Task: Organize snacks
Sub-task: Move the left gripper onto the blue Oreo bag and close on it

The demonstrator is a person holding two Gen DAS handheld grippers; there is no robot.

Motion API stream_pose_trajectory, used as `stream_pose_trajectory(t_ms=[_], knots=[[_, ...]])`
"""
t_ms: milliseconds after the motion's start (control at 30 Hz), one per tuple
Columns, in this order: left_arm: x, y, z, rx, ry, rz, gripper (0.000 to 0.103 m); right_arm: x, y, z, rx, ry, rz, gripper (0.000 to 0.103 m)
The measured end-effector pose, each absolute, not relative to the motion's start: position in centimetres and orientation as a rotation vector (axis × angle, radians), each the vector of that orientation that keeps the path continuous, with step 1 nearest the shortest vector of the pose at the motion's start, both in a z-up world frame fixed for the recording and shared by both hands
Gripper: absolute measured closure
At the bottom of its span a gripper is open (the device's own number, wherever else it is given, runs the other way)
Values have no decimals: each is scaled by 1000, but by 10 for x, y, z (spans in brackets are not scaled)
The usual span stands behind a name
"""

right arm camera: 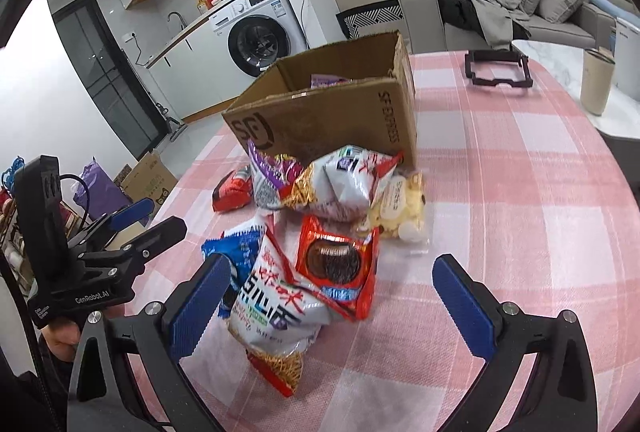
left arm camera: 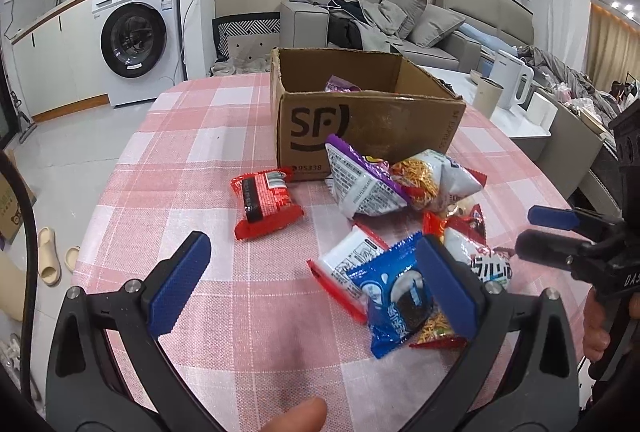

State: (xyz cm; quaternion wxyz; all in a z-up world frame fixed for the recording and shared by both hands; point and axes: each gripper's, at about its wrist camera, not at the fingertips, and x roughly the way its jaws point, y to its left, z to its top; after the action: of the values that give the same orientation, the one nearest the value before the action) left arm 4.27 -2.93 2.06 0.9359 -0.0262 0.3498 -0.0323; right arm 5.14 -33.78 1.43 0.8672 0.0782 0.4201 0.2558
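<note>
Pink checked tablecloth (left arm camera: pixel 168 159) carries a brown cardboard box (left arm camera: pixel 320 119) with one purple packet inside, crinkly snack bags (right arm camera: pixel 328 187) heaped against its front, and both the left gripper (left arm camera: pixel 312 284) and right gripper (right arm camera: pixel 332 308) spread wide, empty.

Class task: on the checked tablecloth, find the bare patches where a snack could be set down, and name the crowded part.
Bare tablecloth lies left of the cardboard box and the lone red packet; also right of the snack pile. Crowded: just before the box.

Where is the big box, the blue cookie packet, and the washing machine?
cardboard box (left arm camera: pixel 320 135), left wrist view, on its printed front wall.
blue cookie packet (left arm camera: pixel 394 302), left wrist view, on its middle.
washing machine (left arm camera: pixel 134 39), left wrist view, on its round door.
</note>
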Motion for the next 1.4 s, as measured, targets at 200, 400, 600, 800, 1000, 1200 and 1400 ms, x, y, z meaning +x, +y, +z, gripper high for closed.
stream_pose_trajectory(t_ms=[200, 400, 600, 800, 1000, 1200, 1400], knots=[[40, -31, 11, -48, 730, -67, 1, 41, -325, -1, 148, 927, 545, 0], [35, -28, 2, -50, 744, -66, 1, 37, -316, -15, 179, 967, 555, 0], [37, -21, -6, -73, 759, -56, 1, 39, -302, -20, 171, 997, 543, 0], [39, -22, -10, -72, 766, -60, 1, 41, -290, -27, 139, 1024, 479, 0], [41, -27, -14, -63, 773, -71, 1, 41, -297, -29, 141, 1036, 471, 0], [42, -32, -17, -56, 783, -84, 1, 35, -315, -29, 137, 1039, 472, 0], [41, -37, -21, -55, 793, -93, 1, 28, -335, -24, 103, 1025, 449, 0]])
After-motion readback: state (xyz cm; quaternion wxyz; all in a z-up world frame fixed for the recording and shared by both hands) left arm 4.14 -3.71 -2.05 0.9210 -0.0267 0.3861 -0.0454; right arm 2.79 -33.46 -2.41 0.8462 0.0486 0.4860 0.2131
